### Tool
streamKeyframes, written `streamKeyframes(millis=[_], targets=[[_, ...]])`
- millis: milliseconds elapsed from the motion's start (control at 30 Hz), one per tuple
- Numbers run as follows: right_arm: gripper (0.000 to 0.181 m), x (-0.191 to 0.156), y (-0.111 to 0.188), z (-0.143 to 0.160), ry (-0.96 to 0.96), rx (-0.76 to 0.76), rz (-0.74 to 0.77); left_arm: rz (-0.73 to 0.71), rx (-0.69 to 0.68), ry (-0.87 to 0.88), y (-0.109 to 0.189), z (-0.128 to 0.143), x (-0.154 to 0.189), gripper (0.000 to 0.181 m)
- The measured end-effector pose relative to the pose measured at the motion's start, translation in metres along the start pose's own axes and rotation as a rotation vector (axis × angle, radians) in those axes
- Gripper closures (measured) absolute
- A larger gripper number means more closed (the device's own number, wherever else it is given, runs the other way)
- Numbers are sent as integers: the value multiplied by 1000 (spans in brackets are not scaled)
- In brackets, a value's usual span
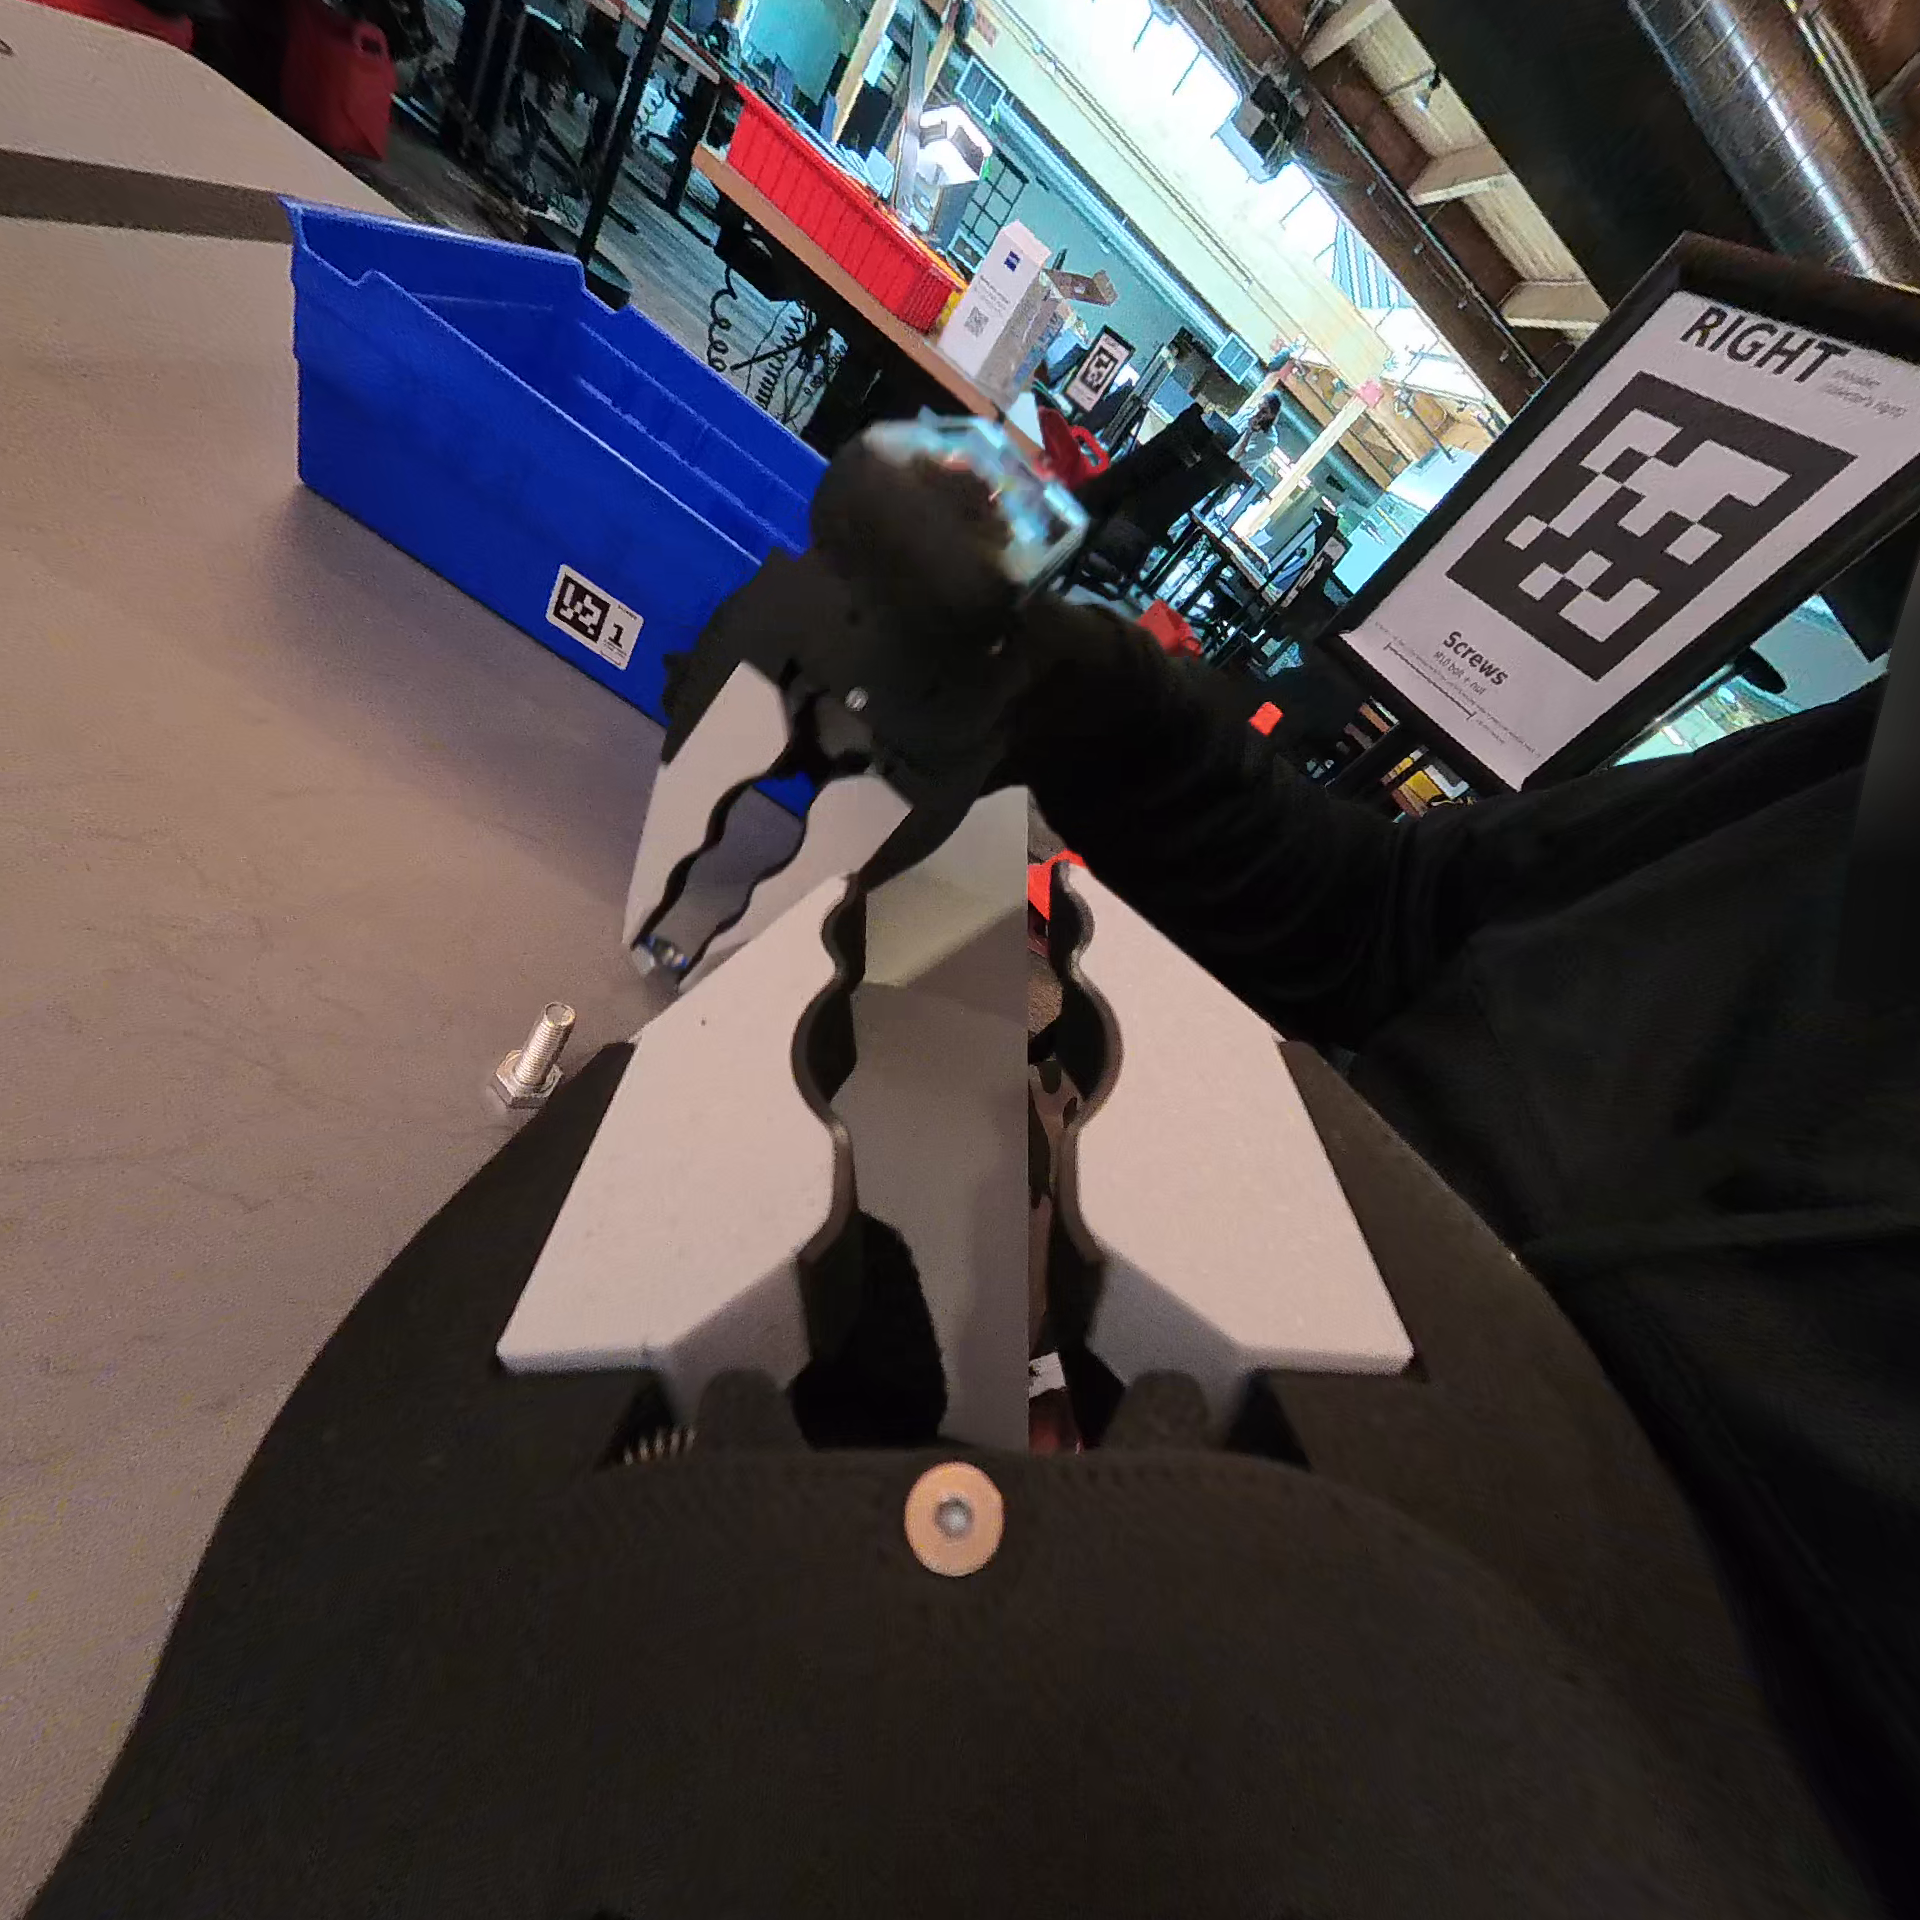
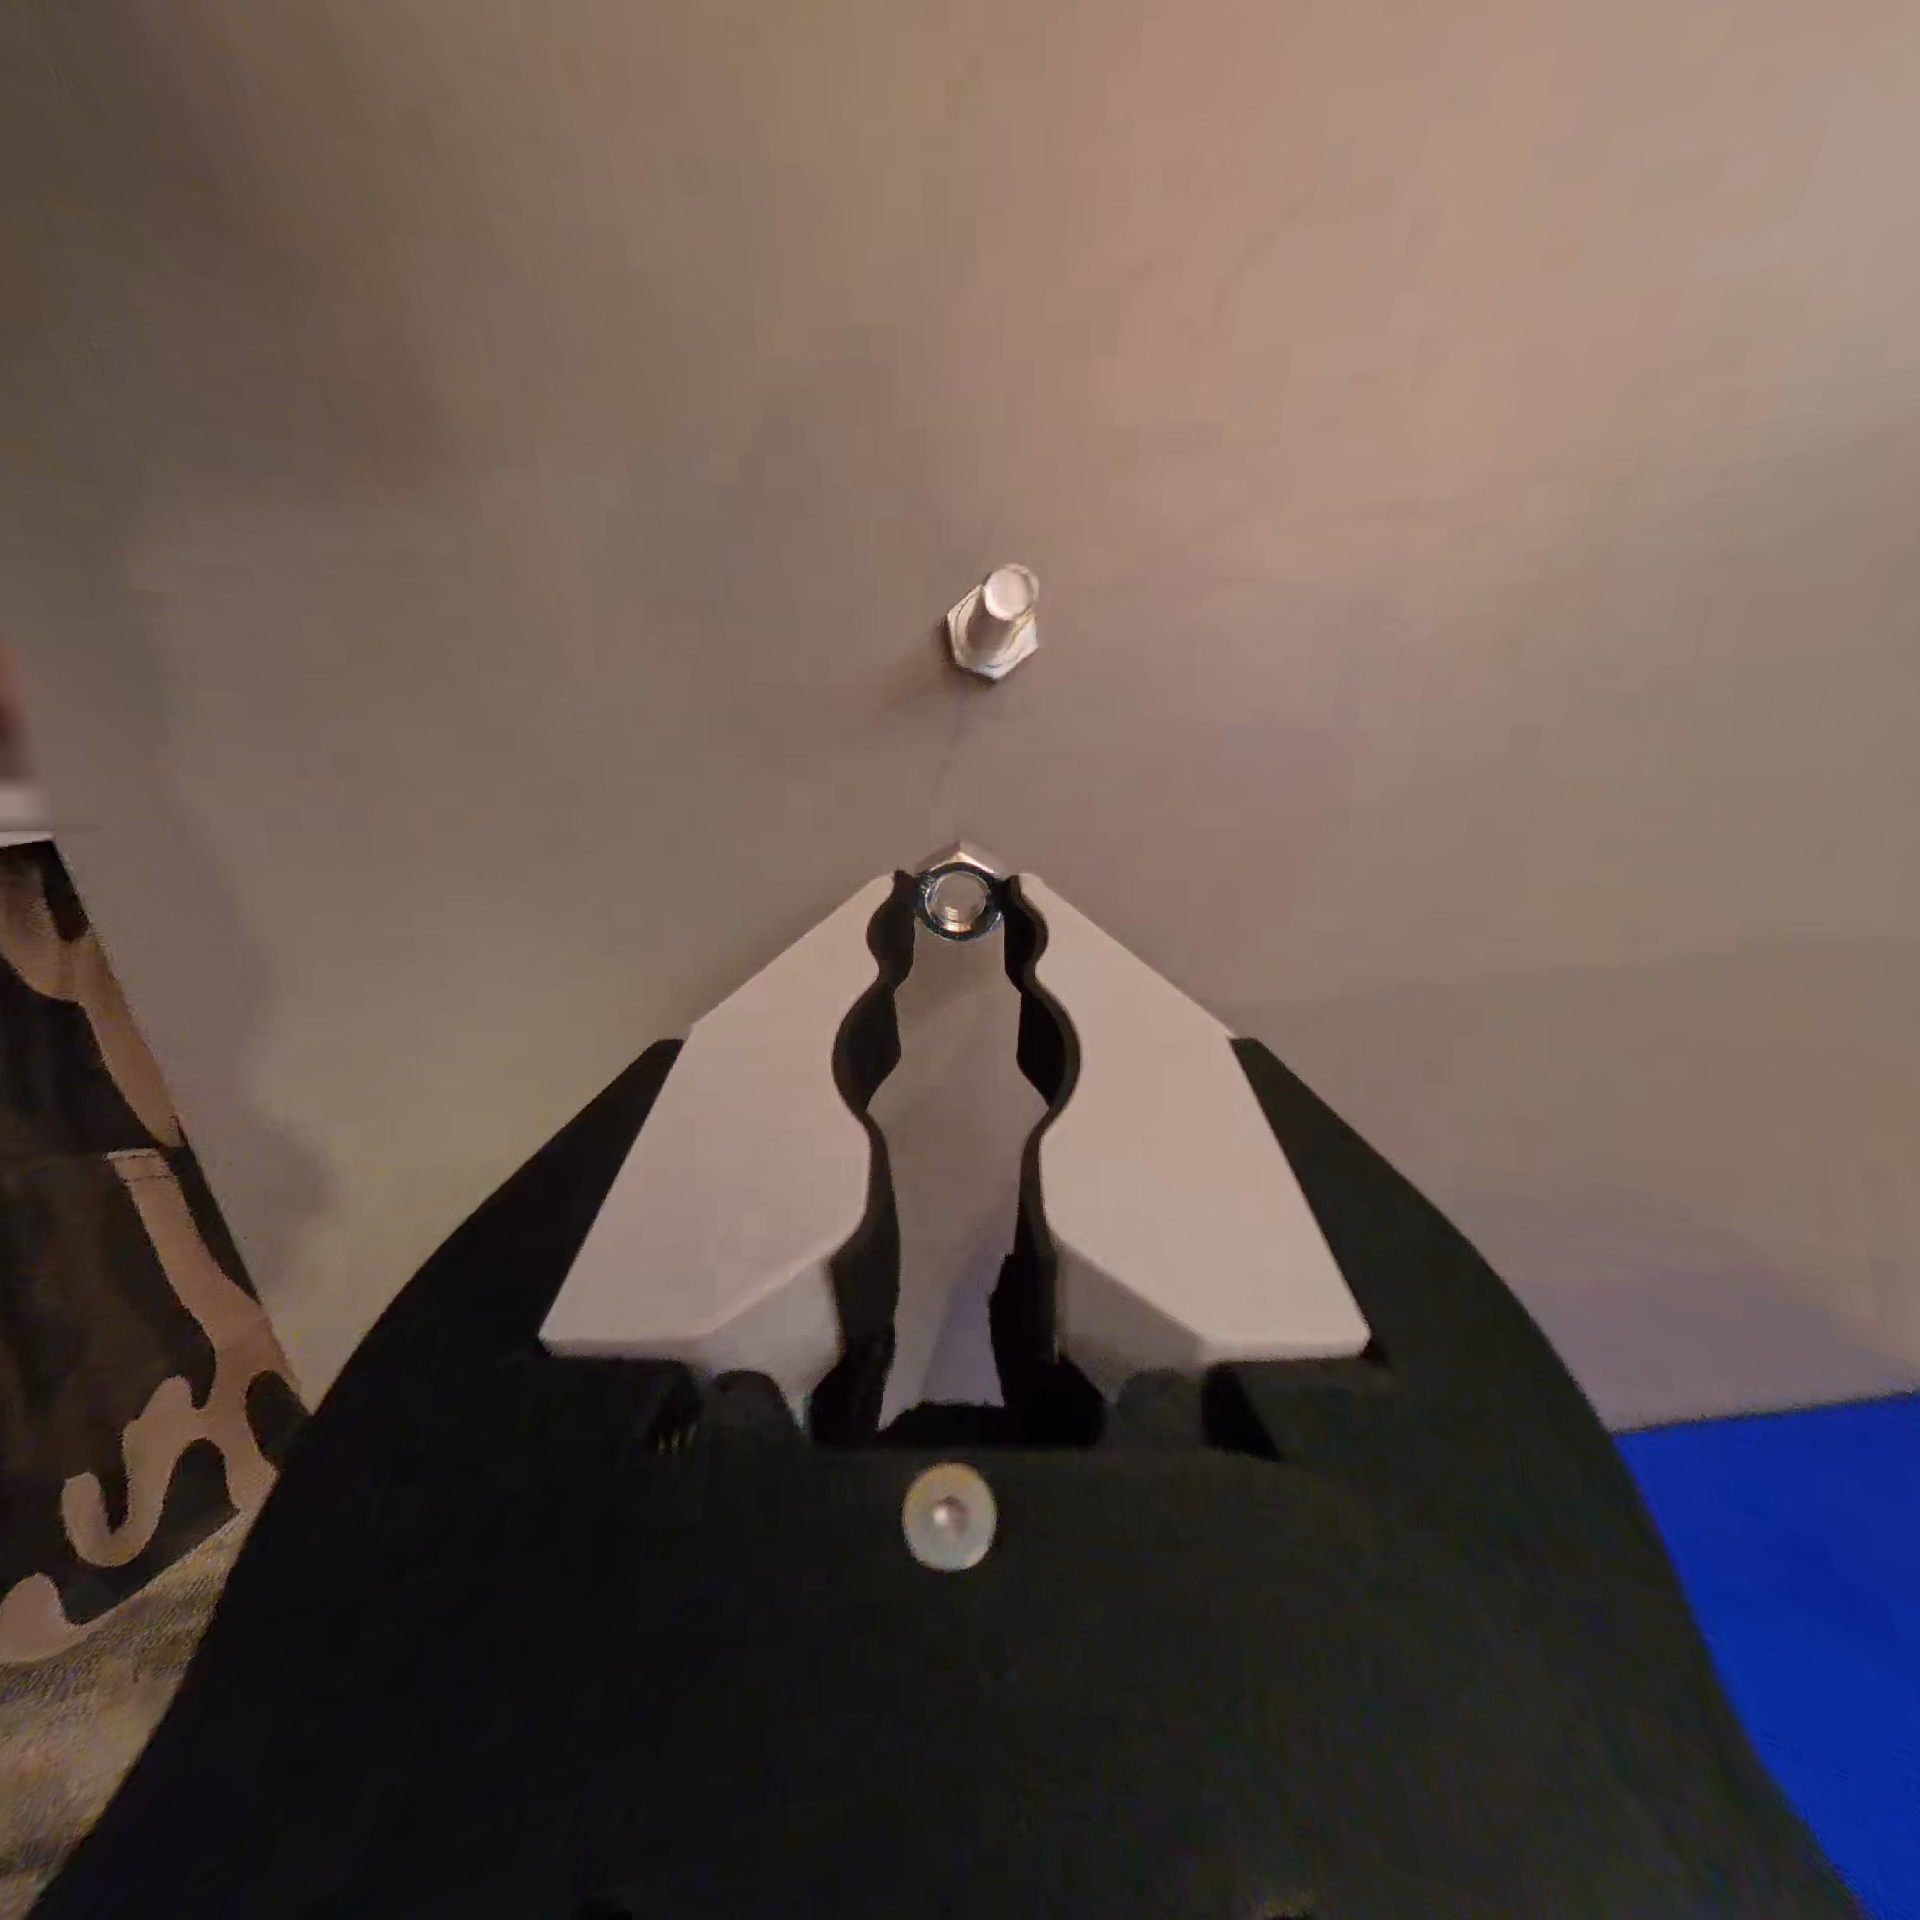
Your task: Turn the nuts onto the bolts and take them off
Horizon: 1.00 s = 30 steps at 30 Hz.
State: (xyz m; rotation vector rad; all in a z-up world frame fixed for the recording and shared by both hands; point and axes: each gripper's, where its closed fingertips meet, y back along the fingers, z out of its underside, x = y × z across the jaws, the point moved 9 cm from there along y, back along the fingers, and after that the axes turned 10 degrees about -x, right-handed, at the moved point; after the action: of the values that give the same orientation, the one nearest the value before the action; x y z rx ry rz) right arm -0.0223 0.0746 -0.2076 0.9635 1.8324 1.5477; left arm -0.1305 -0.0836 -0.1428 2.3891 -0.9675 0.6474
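A silver bolt [image 2: 992,623] stands on its head on the grey table [image 2: 520,416], threads up. My right gripper [image 2: 958,902] is shut on a small silver nut [image 2: 958,904] at its fingertips, a short way in front of the bolt and apart from it. In the left wrist view the right gripper [image 1: 665,948] points down at the table with the nut [image 1: 657,951] in its tips, just right of and behind the bolt [image 1: 535,1055]. My left gripper [image 1: 954,883] is open and empty, held above the table to the right of the bolt.
A blue bin [image 1: 499,436] with a marker tag stands on the table behind the bolt; its edge also shows in the right wrist view [image 2: 1766,1610]. A framed marker sign [image 1: 1642,520] stands at the right. A black sleeve [image 1: 1299,831] reaches across. Camouflage cloth [image 2: 94,1351] lies at the left. The tips of one gripper are about 15 cm away from the tips of the other.
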Motion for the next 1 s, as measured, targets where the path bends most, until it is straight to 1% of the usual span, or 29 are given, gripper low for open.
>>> streamKeyframes(millis=[100, 233, 333, 367, 500, 567, 633, 667, 733, 833, 900, 1000], targets=[[166, -3, -20, -2, 12, -32, -35, -7, -9, -16, 1, 0, 1, 149], [165, -4, -24, -6, 12, -33, -51, -7, -19, -14, 2, 1, 0, 149], [149, -2, -20, -6, -13, -20, -39, -9, -23, -17, 2, 1, 0, 149], [149, 0, -16, -7, -22, 1, -32, -14, -24, -20, 2, 1, 0, 149], [146, 5, -3, -19, -55, 162, -1, -26, -29, -30, 3, 0, 1, 149], [148, 6, -3, -25, -65, 217, 1, -27, -30, -28, 4, 0, 1, 149], [151, 5, -8, -29, -65, 227, -4, -29, -30, -27, 4, 0, 0, 149], [156, 5, -11, -30, -63, 229, -5, -29, -28, -28, 4, 0, 0, 149], [172, 4, -17, -33, -63, 251, -38, -39, -28, -33, 5, 0, 0, 149], [173, 5, -21, -34, -69, 275, -61, -85, -31, -45, 4, 1, -1, 147], [173, 7, -12, -33, -74, 287, -37, -156, -39, -77, 4, 1, -2, 144], [173, 6, 15, -32, -93, 395, -56, -289, -80, -167, 1, 3, -2, 143]])
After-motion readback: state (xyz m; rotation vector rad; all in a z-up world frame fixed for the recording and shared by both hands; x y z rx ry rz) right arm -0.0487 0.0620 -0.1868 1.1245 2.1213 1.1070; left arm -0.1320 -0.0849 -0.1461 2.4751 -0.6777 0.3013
